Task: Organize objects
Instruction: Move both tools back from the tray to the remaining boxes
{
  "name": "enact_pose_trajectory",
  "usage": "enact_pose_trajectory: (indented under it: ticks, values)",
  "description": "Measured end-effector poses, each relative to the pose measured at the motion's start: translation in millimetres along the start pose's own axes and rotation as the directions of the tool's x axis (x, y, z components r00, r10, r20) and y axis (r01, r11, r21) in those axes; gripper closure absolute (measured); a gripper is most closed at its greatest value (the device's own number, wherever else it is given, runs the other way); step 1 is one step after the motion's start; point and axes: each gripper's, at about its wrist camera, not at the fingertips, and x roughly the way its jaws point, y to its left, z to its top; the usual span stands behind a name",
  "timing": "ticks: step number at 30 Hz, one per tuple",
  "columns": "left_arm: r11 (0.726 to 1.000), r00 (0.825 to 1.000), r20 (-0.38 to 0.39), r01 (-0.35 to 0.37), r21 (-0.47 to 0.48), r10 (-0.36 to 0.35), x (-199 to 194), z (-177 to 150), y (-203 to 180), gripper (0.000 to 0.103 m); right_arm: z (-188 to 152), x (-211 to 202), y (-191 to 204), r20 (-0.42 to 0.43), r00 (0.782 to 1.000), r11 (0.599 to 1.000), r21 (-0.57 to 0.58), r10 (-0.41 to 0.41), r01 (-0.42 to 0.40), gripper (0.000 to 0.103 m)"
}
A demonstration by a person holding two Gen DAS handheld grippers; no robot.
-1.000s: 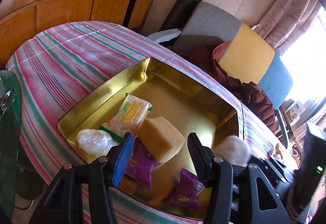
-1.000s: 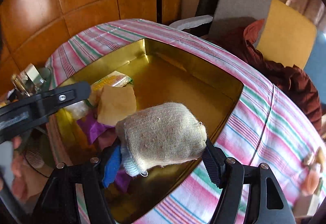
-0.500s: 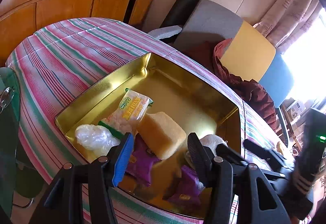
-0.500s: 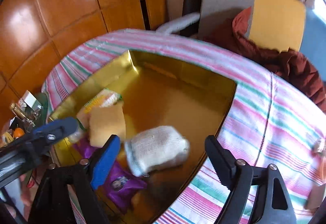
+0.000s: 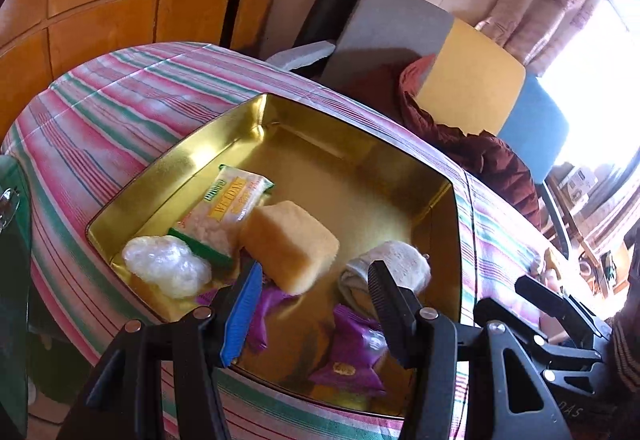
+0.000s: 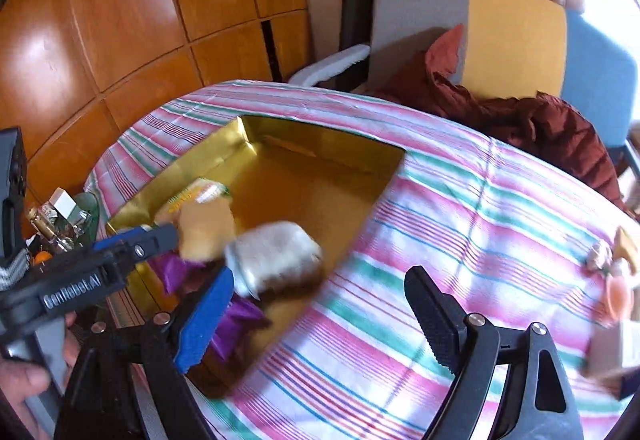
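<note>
A gold tin [image 5: 176, 164] lies on the striped tablecloth [image 5: 120, 112]. In it are a rolled beige sock [image 5: 396, 264], a yellow sponge [image 5: 292, 240], a snack packet [image 5: 232, 200], a crumpled clear bag [image 5: 164, 264] and two purple packets [image 5: 352, 352]. My left gripper [image 5: 314, 272] hovers open over the tin's near side, nothing between its pads. The right wrist view shows the sock [image 6: 276, 256] lying free in the tin [image 6: 320, 144]. My right gripper [image 6: 320, 276] stands wide open and empty, mostly over the cloth to the right of the sock.
Behind the table is a chair [image 6: 512, 32] with a dark red garment [image 6: 540, 124]. Small items [image 6: 616, 280] sit at the table's right edge. A glass stand with bottles [image 6: 60, 220] is at the left, below wooden wall panels [image 6: 120, 20].
The right gripper opened and let go of the sock, which dropped into the tin. It then drew back to the right over the cloth. The left gripper shifted only slightly.
</note>
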Motion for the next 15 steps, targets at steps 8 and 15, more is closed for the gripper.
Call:
enact_pose_trajectory:
  ticks: [8, 15]
  values:
    - [0.997, 1.0, -0.014, 0.004, 0.072, -0.003, -1, -9, -20, 0.047, -42, -13, -53, -0.066, 0.995, 0.993, 0.084, -0.074, 0.079, 0.015]
    - [0.988, 1.0, 0.008, -0.001, 0.153, 0.0, -9, -16, -40, 0.047, -74, -34, -109, -0.127, 0.978, 0.974, 0.135, -0.165, 0.182, 0.015]
